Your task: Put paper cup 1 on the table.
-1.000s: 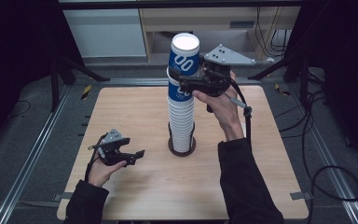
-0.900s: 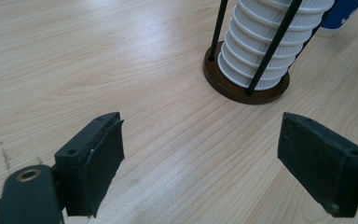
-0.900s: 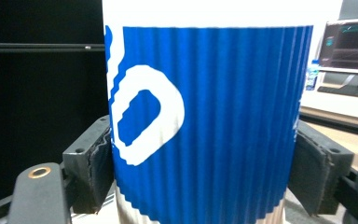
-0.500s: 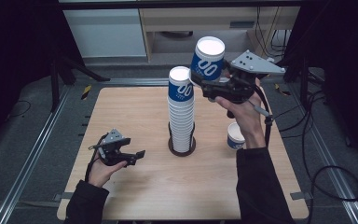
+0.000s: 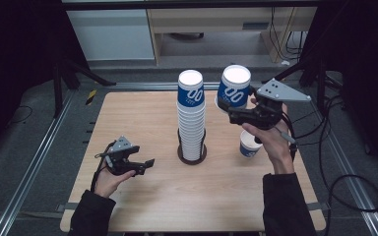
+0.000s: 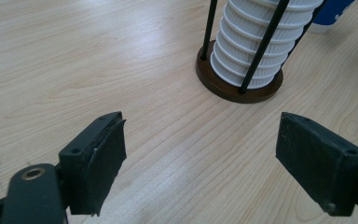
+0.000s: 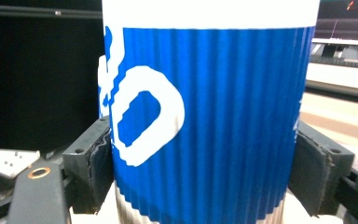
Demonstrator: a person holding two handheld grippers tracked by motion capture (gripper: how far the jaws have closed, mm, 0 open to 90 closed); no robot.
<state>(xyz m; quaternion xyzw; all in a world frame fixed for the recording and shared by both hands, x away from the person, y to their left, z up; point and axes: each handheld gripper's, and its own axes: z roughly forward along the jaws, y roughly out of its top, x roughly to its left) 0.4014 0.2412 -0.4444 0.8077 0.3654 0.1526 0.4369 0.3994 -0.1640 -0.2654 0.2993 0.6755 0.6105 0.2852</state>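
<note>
right gripper (image 5: pixel 225 106): raised above the table's right half, jaws clamped on either side of a blue ribbed paper cup (image 5: pixel 234 90); in the right gripper view the two pads press flat against the cup's (image 7: pixel 205 116) corrugated wall, so it's a solid grip.

held cup: up in the air, tilted a bit, mouth facing up, just to the right of the stack's top and roughly level with it, not touching it. White logo on the blue sleeve, white rim.

cup stack (image 5: pixel 191 120): tall column of the same blue-and-white cups, standing upright in a round brown holder (image 5: pixel 192 156) with thin black rods, around the middle of the table. In the left gripper view you get the ribbed white lower part of the stack (image 6: pixel 261 51) and the brown base (image 6: pixel 235 88).

loose cup (image 5: pixel 249 144): one more cup stands on the table, upright, right of the holder and partly behind the right hand.

left gripper (image 5: pixel 146 165): resting low over the table's left side, jaws spread wide with nothing between them, just bare wood in the left gripper view. It points toward the holder, well apart from it.

table (image 5: pixel 142 113): light wood top.
</note>
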